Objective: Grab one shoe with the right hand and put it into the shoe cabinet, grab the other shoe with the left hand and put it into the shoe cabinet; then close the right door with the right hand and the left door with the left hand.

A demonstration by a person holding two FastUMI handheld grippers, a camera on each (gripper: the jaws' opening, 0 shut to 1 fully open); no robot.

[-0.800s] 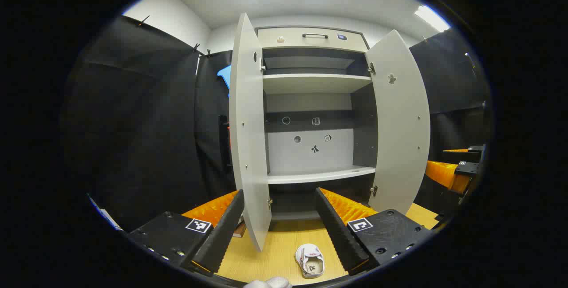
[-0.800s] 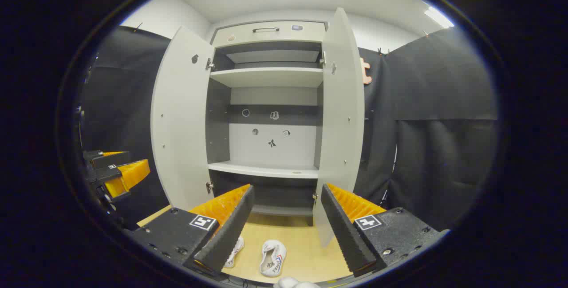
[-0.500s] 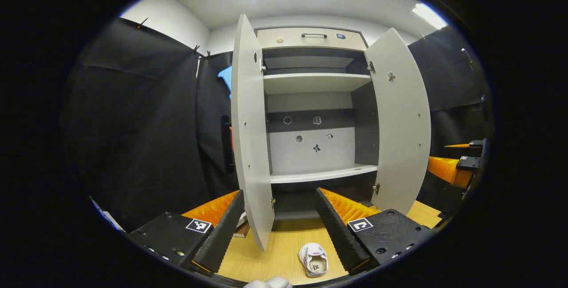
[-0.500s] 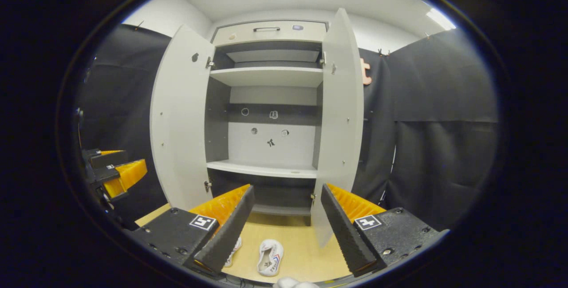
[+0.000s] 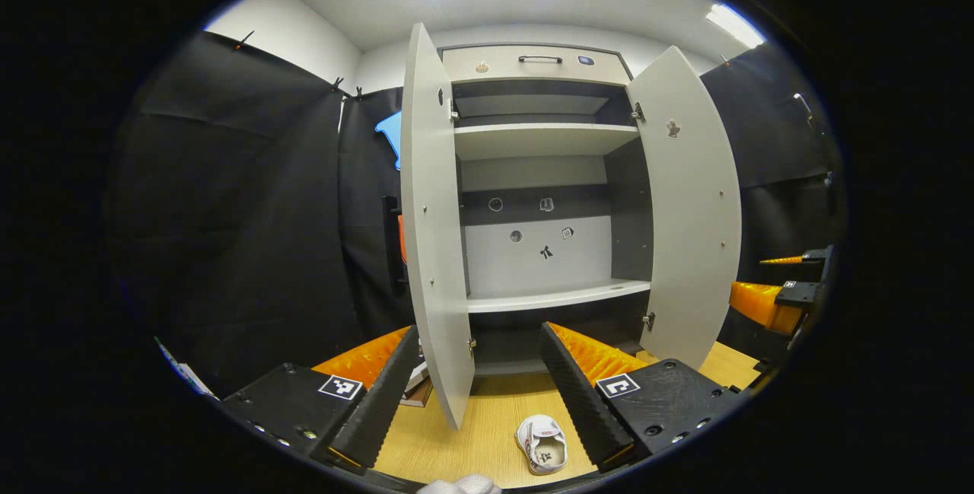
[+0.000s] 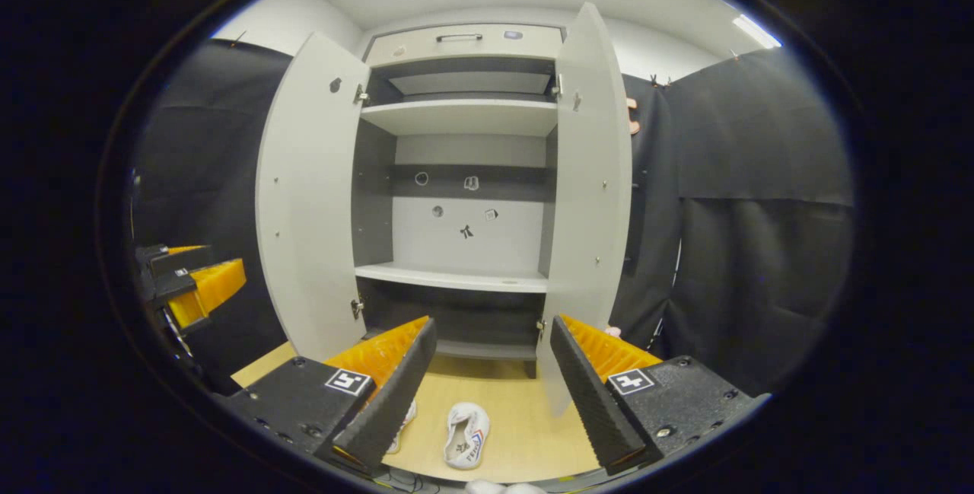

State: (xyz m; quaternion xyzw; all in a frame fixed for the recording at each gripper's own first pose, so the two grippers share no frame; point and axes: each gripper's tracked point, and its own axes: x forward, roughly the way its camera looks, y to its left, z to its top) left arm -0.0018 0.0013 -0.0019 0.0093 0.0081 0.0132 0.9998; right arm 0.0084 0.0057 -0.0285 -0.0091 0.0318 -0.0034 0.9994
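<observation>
Both grippers drift closer to the cabinet, shoes not yet picked up.

The right gripper has dipped a touch since a moment ago, so the tall light-grey shoe cabinet with both doors swung wide now sits higher in the right gripper view; its jaws stand spread apart with nothing between them. Below it, on the pale wooden floor, one small white slip-on shoe lies in the gap, and its partner peeks from behind the near finger. The left gripper is released too and holding nothing, having eased slightly forward, a white shoe by its finger. My read: this is the approach to the first grab, and every step is yet to do.
</observation>
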